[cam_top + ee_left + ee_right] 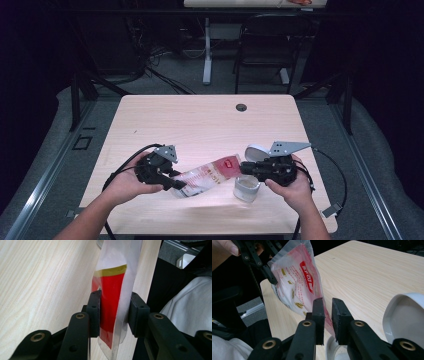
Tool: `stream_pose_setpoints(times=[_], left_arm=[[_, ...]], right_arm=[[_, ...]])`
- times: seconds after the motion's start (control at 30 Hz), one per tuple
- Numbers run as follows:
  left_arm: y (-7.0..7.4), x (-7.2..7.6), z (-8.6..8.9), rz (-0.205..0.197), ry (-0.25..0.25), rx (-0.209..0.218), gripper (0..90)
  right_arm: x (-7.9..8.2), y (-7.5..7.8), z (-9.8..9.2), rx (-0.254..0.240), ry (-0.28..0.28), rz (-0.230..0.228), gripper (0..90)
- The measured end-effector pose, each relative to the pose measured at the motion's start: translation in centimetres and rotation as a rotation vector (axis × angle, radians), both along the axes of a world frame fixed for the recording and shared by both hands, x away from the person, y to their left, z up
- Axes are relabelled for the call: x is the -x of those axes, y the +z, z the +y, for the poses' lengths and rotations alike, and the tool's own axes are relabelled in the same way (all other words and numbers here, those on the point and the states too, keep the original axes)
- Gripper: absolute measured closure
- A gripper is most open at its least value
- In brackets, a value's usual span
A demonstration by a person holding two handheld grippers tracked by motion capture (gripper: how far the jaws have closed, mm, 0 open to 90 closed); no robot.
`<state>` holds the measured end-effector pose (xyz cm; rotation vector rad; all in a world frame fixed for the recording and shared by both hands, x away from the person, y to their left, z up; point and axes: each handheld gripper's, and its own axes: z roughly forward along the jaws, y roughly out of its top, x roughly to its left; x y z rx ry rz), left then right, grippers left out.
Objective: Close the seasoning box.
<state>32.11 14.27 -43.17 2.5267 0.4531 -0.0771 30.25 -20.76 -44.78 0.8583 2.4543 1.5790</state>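
With both the left hand-held gripper (113, 315) and right hand-held gripper (327, 320) clamped on the pouch (210, 175), uneven tilt could spill contents beside the cup (246, 188).

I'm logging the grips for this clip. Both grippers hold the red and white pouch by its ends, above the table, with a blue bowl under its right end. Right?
Not quite: the container under the right end is clear, not blue, as the high view shows. Left gripper and right gripper do hold the pouch by its ends above the table.

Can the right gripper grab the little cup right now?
Probably not yet: the right gripper is shut on the bag, so its jaws are busy, though the cup stands just below it.
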Motion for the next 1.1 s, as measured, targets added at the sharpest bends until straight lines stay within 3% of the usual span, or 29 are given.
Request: stream_pose_setpoints(times=[0.23,1.1], left_arm=[[0.3,-0.1,-0.1,0.005,-0.007,0.013,67.2],[1.9,-0.5,-0.4,-0.006,-0.010,-0.002,69.3]], right_arm=[[0.0,0.0,-0.1,-0.002,-0.001,0.001,81.2],[-0.1,-0.1,-0.3,0.002,0.000,0.012,81.7]])
